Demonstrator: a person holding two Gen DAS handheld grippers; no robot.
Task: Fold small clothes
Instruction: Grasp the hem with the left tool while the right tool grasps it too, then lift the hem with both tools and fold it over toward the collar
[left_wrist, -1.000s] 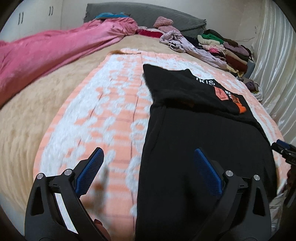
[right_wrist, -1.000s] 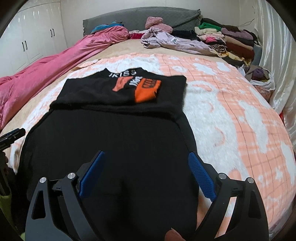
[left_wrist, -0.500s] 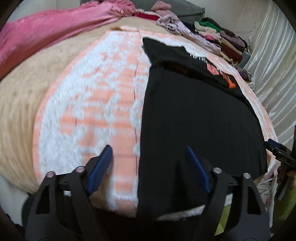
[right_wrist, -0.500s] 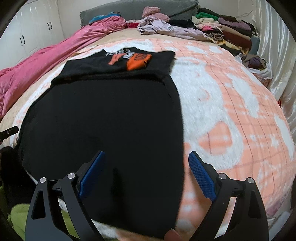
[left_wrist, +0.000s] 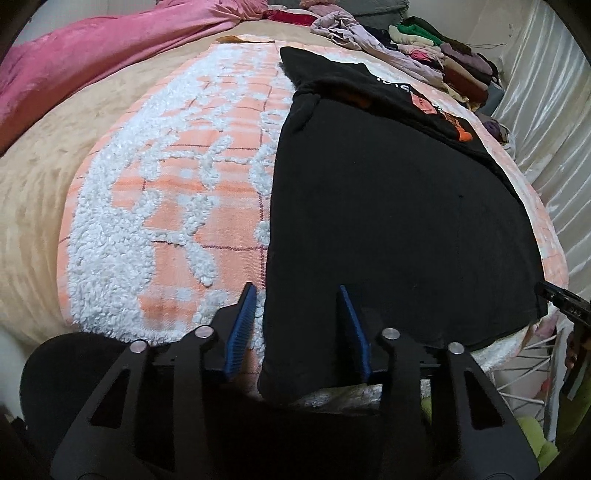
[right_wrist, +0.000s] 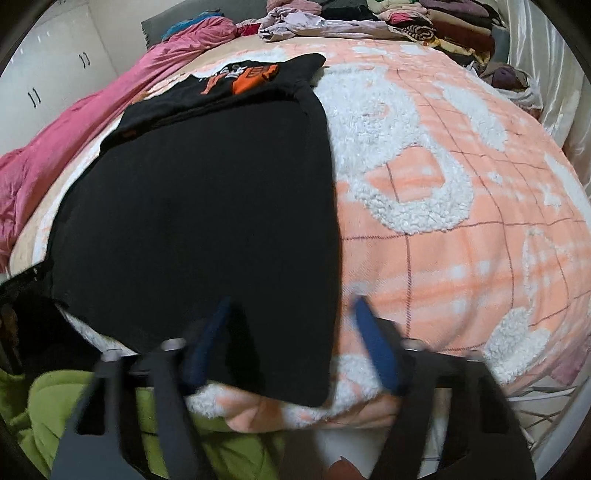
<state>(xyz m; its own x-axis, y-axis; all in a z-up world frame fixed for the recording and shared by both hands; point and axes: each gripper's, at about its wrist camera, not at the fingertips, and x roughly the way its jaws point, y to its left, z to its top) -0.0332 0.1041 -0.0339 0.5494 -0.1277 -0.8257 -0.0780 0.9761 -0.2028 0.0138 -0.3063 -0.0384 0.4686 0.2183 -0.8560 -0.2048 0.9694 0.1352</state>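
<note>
In the left wrist view, the left hand-held gripper is hanging over the near edge of the bed, its jaws closing to a narrow gap with the near left corner of the black garment lying between the blue pads, which are not yet pressing on the cloth. The garment is lying flat on the orange and white blanket, its far end folded over and showing an orange print. A pink quilt is running along the far left side of the bed, and a pile of clothes is sitting at the far right corner. The tip of the other gripper is showing at the garment's near right corner. In the right wrist view, which is blurred by motion, the right hand-held gripper is sitting at the near edge of the bed, its jaws also closing, with the garment's near right corner lying between the pads, still apart from the cloth. The blanket is spreading to the right of the garment, and green cloth is showing below the bed edge.
</note>
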